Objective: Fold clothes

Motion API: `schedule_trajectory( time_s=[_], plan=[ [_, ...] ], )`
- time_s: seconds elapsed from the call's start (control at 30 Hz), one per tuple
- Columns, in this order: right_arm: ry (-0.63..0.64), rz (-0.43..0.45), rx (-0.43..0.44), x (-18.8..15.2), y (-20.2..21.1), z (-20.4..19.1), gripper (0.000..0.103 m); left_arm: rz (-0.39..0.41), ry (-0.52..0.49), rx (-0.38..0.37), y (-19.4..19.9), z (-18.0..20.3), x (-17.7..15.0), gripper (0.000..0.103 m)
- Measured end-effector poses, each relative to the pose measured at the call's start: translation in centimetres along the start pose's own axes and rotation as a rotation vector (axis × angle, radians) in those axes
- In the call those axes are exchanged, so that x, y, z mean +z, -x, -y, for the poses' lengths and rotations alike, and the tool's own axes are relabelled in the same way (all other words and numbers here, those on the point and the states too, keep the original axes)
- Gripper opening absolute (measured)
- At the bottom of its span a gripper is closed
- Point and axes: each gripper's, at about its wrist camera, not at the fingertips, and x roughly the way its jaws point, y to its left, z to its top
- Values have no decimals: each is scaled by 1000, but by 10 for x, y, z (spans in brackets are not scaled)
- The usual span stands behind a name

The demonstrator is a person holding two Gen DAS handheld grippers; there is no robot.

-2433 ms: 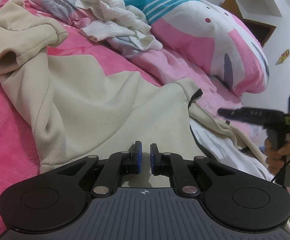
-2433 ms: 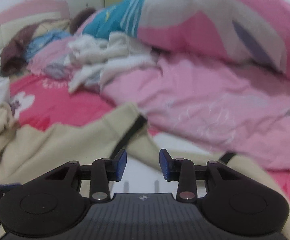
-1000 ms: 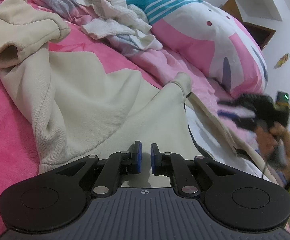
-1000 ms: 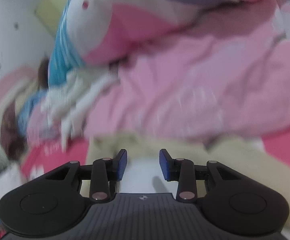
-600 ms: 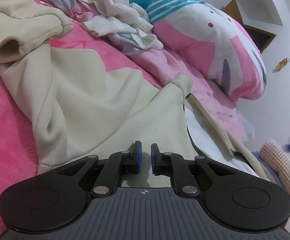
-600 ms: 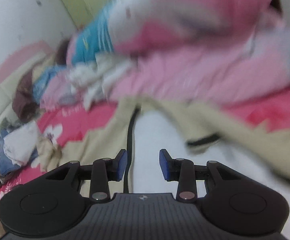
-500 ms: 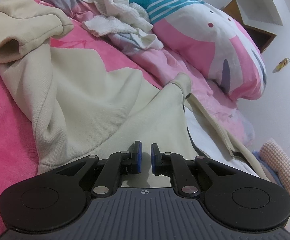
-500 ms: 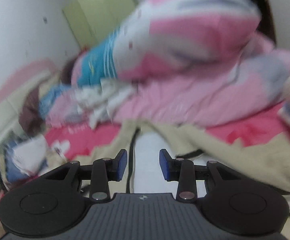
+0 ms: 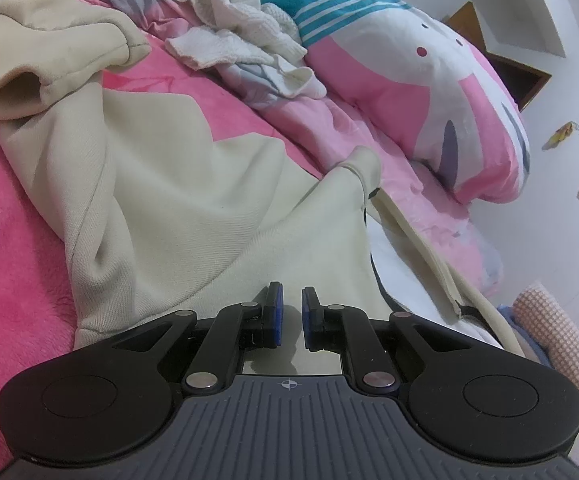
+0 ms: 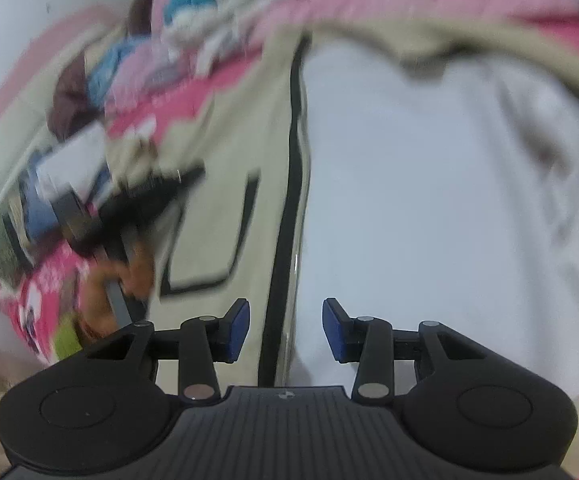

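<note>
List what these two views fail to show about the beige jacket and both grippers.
- Left gripper: whether its narrow gap pinches the beige jacket is hidden behind its own pads, left wrist view.
- Jacket hem: covered by the gripper body, both views.
- Right gripper: open above the black zipper; motion blur hides whether it touches.

A beige zip-up sweatshirt (image 9: pixel 193 216) lies spread open and wrinkled on the pink bed (image 9: pixel 13 280). Its white lining (image 10: pixel 429 184) faces up beside a black zipper line (image 10: pixel 289 216), and one sleeve (image 9: pixel 49 60) lies bunched at the far left.
</note>
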Motion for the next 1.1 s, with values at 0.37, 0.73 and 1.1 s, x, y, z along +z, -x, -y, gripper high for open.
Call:
schedule_trajectory(
  time_s=[0.37,0.73,1.1],
  plan=[
    [40,5,59,-35,-7,0,28,-17,31,-70,-4,-5,2,15],
    [-85,31,135,-34,-15,25,33,-22,25,-67,-4,-4,2,15],
    [28,131,183,-55,-12,14,10,-75,-112,39,-7,21,5,18]
  ],
)
